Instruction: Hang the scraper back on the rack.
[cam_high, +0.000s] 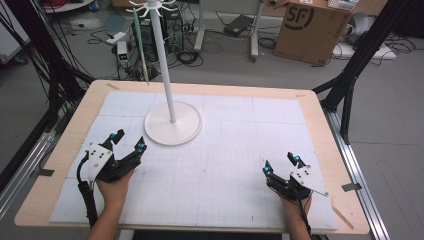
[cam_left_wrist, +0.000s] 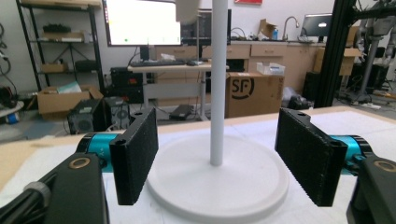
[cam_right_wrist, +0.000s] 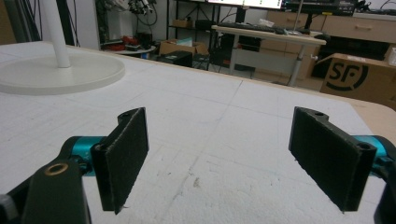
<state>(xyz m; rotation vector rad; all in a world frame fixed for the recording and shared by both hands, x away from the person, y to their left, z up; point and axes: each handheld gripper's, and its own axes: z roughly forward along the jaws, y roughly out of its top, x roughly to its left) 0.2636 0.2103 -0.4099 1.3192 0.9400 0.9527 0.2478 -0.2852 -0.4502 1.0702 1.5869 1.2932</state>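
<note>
A white stand (cam_high: 172, 125) with a round base and a tall pole rises from the far left part of the white mat; hooks branch from its top. My left gripper (cam_high: 129, 141) rests low on the mat just left of the base, open and holding nothing. In the left gripper view the stand's base (cam_left_wrist: 219, 179) lies right ahead between the wide-apart pads (cam_left_wrist: 135, 154). My right gripper (cam_high: 281, 164) sits near the front right of the mat, open and empty. In the right gripper view the stand's base (cam_right_wrist: 56, 74) is far off at the upper left.
The white gridded mat (cam_high: 235, 150) covers a wooden table (cam_high: 320, 115). A thin green-and-white stick (cam_high: 141, 47) hangs from the stand's top. Beyond the table are a cardboard box (cam_high: 310, 30), cables and black frame legs (cam_high: 350, 75).
</note>
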